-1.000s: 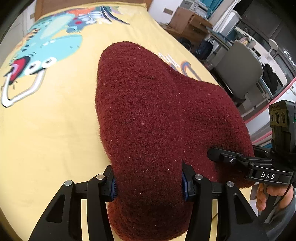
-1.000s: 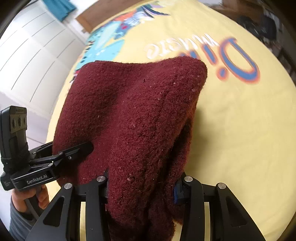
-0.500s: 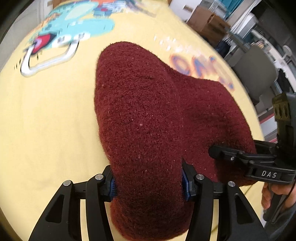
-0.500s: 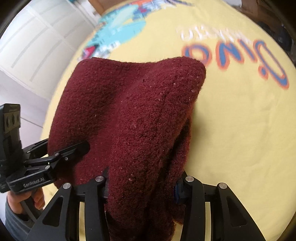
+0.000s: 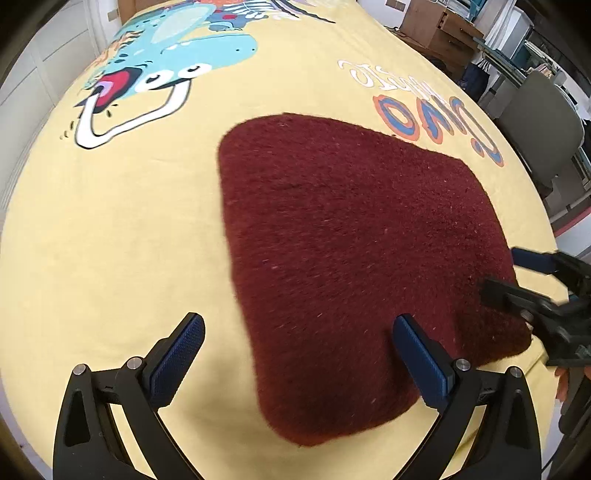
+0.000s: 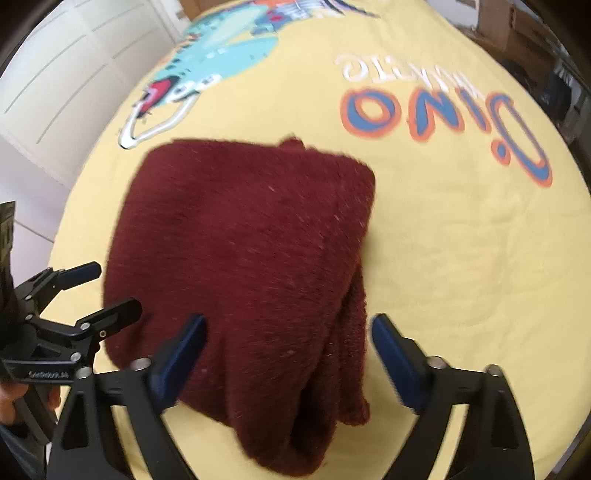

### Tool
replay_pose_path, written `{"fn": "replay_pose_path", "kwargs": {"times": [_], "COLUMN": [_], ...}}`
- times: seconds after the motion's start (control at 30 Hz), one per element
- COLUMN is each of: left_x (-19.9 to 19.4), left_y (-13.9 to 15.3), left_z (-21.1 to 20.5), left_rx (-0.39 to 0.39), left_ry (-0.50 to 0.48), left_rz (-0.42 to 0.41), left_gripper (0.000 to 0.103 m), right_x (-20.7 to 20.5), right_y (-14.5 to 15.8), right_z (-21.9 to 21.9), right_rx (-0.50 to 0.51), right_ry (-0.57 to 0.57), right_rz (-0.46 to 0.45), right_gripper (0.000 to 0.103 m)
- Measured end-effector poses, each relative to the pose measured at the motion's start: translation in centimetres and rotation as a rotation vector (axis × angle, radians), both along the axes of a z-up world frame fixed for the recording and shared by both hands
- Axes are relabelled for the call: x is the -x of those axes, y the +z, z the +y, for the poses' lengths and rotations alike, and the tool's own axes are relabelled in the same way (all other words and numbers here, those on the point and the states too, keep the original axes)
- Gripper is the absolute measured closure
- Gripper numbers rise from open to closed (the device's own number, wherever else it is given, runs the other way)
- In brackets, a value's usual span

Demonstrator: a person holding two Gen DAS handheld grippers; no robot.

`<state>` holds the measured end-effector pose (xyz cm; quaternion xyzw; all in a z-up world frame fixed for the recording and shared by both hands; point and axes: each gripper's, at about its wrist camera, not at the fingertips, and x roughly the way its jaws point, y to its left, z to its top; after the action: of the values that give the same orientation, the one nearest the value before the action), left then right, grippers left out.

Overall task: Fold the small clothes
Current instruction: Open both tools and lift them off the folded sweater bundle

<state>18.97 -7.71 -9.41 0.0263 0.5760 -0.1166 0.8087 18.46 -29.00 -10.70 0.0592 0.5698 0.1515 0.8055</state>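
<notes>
A dark red fuzzy knit garment point(image 5: 351, 251) lies folded flat on the yellow printed cloth point(image 5: 110, 240); it also shows in the right wrist view point(image 6: 243, 266), with layered edges at its near right side. My left gripper point(image 5: 299, 328) is open, its fingers straddling the garment's near left corner. My right gripper point(image 6: 286, 326) is open over the garment's near right edge. The right gripper shows at the garment's right edge in the left wrist view point(image 5: 506, 273). The left gripper shows at the left in the right wrist view point(image 6: 114, 290).
The yellow cloth carries a blue dinosaur print point(image 5: 177, 55) and "Dino" lettering point(image 6: 443, 110). Cardboard boxes point(image 5: 439, 26) and a grey chair point(image 5: 539, 122) stand beyond the cloth's far right. White cabinet doors point(image 6: 66, 62) stand on the left.
Both grippers have opened and let go of the garment. It has dropped from a held-up hump to lie flat on the cloth. Both grippers have drawn back slightly.
</notes>
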Motion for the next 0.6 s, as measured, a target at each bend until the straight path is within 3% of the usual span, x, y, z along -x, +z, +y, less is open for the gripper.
{"fn": "replay_pose_path", "kwargs": {"times": [0.13, 0.33, 0.5, 0.6], "left_x": [1.3, 2.7, 3.0, 3.1], "left_y": [0.0, -1.6, -3.1, -4.0], "left_z": [1.9, 4.6, 4.4, 4.6], "left_rx": [0.024, 0.067, 0.049, 0.080], "left_ry": [0.039, 0.066, 0.045, 0.065], "left_rz": [-0.026, -0.019, -0.042, -0.033], "left_gripper": [0.001, 0.001, 0.000, 0.000], "right_x": [1.5, 2.8, 2.8, 3.0], "right_y": [0.3, -2.6, -4.6, -5.5], "right_z": [0.8, -1.1, -3.0, -3.4], "right_rx": [0.033, 0.104, 0.042, 0.037], "right_ry": [0.025, -0.039, -0.086, -0.085], "right_rz": [-0.047, -0.046, -0.030, -0.030], "right_gripper": [0.001, 0.001, 0.001, 0.001]}}
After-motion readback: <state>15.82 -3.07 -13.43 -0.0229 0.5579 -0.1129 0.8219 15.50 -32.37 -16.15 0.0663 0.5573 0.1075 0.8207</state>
